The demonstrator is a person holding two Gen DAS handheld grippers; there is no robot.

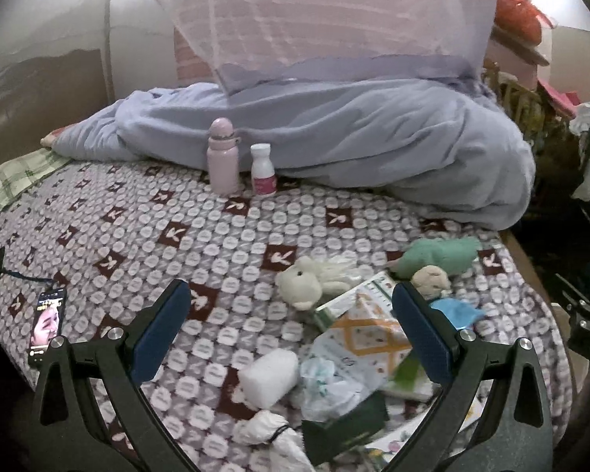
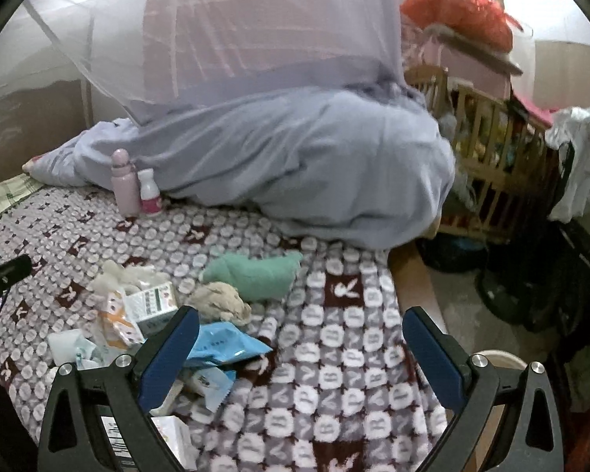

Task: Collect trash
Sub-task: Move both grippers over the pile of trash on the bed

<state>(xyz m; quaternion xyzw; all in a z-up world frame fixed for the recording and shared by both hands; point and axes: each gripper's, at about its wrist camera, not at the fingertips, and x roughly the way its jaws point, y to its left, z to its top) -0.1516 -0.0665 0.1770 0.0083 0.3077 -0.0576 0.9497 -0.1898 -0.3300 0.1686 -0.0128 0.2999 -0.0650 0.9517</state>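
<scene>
Above littered bedspread (image 1: pixel 137 212), gaping left gripper (image 1: pixel 291 338)

On the bed you have two bottles, one pink bottle (image 1: pixel 223 156) and one white bottle (image 1: pixel 263 170) standing side by side. You can count three soft toys: a white one (image 1: pixel 303 285), a green one (image 1: pixel 438 255), a beige one (image 1: pixel 432 280). One phone (image 1: pixel 48 320) lies at the left. One blue wrapper (image 2: pixel 224 344) shows among the litter, which is too jumbled to count.
</scene>
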